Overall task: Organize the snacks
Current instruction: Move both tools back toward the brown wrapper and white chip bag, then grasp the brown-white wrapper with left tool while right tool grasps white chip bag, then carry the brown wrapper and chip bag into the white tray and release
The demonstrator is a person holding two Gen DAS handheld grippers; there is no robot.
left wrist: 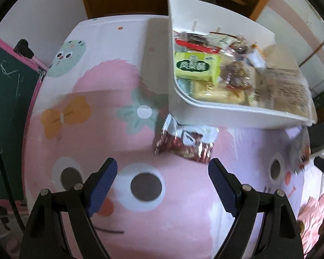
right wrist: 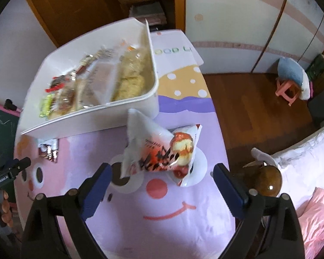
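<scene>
A white bin (left wrist: 226, 112) holds several wrapped snacks, among them a green packet (left wrist: 194, 65); it also shows in the right wrist view (right wrist: 97, 118). A small red foil snack (left wrist: 184, 143) lies on the cartoon-print table just in front of the bin, ahead of my open, empty left gripper (left wrist: 163, 178); it also shows in the right wrist view (right wrist: 49, 150). A white-and-red snack bag (right wrist: 162, 151) lies on the table between and just beyond the fingers of my open, empty right gripper (right wrist: 162, 179); its edge shows in the left wrist view (left wrist: 300, 149).
The table cover (right wrist: 162, 215) is pink and purple with cartoon faces. A green chalkboard (left wrist: 8, 108) stands to the left. To the right are a wooden floor, a pink stool (right wrist: 289, 90), a wooden knob (right wrist: 267, 181) and pink bedding (right wrist: 317, 215).
</scene>
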